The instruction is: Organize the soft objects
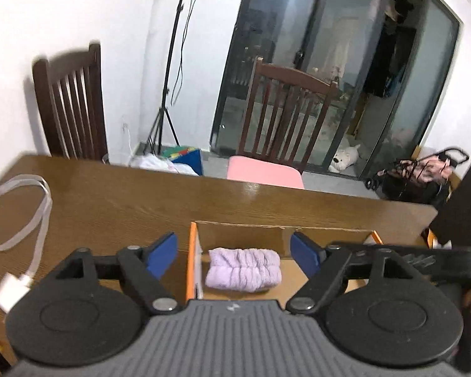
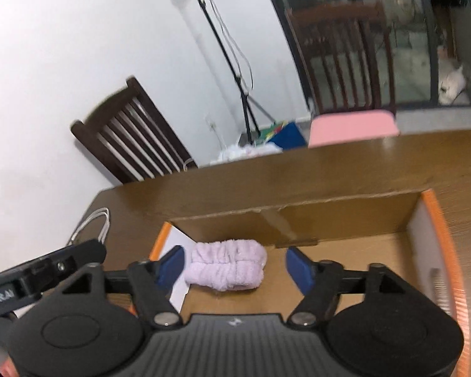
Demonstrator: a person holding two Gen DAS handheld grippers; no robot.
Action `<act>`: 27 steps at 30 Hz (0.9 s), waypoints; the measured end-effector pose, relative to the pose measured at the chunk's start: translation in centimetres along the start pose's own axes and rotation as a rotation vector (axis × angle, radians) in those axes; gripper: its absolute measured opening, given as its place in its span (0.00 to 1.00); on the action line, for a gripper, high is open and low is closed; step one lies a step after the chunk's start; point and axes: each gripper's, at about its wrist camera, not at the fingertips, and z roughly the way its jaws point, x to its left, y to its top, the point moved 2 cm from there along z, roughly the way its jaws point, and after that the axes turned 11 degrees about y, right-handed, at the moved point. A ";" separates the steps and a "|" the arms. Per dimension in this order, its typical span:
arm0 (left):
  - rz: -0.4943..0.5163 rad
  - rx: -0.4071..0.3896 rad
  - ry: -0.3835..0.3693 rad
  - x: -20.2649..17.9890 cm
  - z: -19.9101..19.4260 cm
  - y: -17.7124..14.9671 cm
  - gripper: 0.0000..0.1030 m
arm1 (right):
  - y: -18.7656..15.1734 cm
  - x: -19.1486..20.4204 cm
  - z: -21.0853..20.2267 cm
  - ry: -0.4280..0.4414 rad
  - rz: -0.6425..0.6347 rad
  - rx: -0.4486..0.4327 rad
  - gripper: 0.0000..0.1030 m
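White walls and dark chairs back a wooden table (image 1: 141, 194), where an open cardboard box (image 2: 345, 216) sits near its front edge. Folded lilac cloth (image 1: 243, 269) already lies inside, at the box's left end, so that piece looks stowed. Both the left gripper (image 1: 234, 253) and right gripper (image 2: 235, 267) stand spread and empty above it. No other soft item shows, so what remains is unclear.

White lettering runs along the black body of the left gripper (image 2: 40, 270), seen at the lower left edge of the right wrist view. Only the ending "obot.AI" can be made out; the start is cut off and blurred. No other text, label or number is readable in either view.
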 end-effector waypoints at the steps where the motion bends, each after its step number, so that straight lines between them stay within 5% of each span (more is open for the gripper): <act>1: 0.010 -0.012 0.009 0.0 -1.3 0.0 0.80 | -0.1 0.3 -1.8 -0.003 -0.009 -0.014 0.75; 16: 0.082 -0.261 0.035 -1.9 -22.7 -3.6 0.96 | -4.9 8.1 -24.3 -0.057 -0.213 -0.212 0.88; 21: 0.078 -0.283 0.019 -1.7 -26.6 -8.7 0.99 | -9.8 9.1 -29.4 -0.038 -0.241 -0.242 0.92; 27: 0.114 -0.373 -0.087 -0.3 -30.7 -18.6 1.00 | -18.9 9.3 -33.9 0.040 -0.375 -0.250 0.95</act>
